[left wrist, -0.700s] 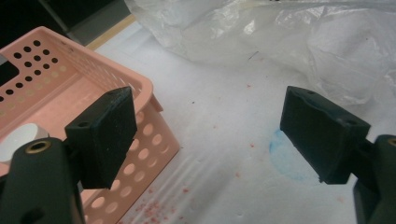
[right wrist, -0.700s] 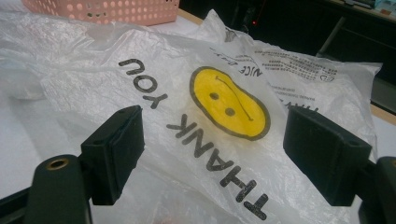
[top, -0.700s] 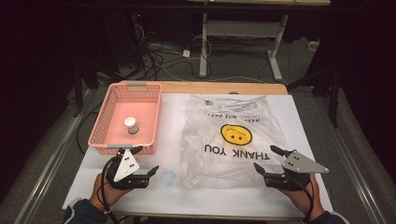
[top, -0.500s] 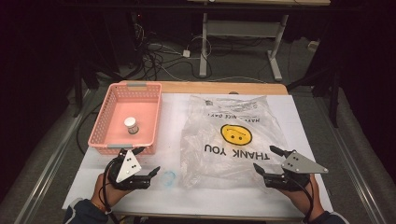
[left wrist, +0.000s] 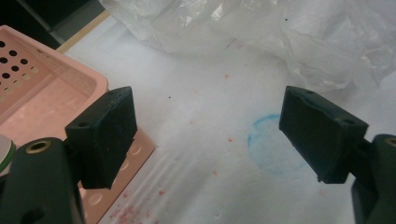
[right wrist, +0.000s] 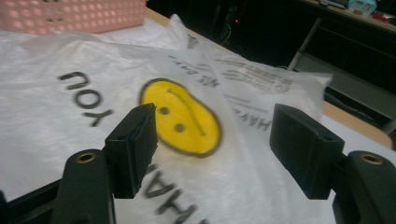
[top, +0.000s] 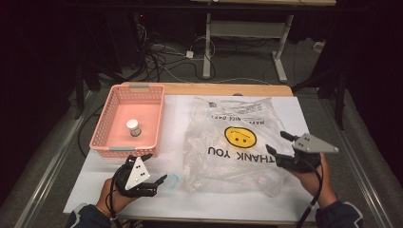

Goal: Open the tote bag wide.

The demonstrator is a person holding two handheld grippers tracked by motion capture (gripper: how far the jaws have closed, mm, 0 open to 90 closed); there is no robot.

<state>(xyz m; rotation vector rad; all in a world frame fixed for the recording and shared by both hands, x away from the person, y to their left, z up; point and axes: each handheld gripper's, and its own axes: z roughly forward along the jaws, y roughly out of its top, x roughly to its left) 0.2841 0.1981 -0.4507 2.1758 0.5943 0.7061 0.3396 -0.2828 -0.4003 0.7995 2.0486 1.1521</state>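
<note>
A clear plastic bag (top: 237, 140) with a yellow smiley face and "THANK YOU" print lies flat on the white table cover (top: 171, 114). My left gripper (top: 156, 167) is open near the table's front left, between the pink basket (top: 107, 142) and the bag's left edge; nothing sits between its jaws (left wrist: 205, 135). My right gripper (top: 276, 142) is open at the bag's right edge, jaws wide apart over the printed plastic (right wrist: 180, 116). A small white-capped jar (top: 132, 127) stands inside the basket.
The pink basket (left wrist: 51, 93) corner lies just left of my left jaws. A faint blue ring mark (left wrist: 271, 144) is on the table cover (left wrist: 201, 84). Bare wood table edge (top: 223, 89) at the back; dark floor with cables and a desk frame beyond.
Both grippers stay almost in place; the left one has shifted very slightly. The bag and the jar have not moved.
</note>
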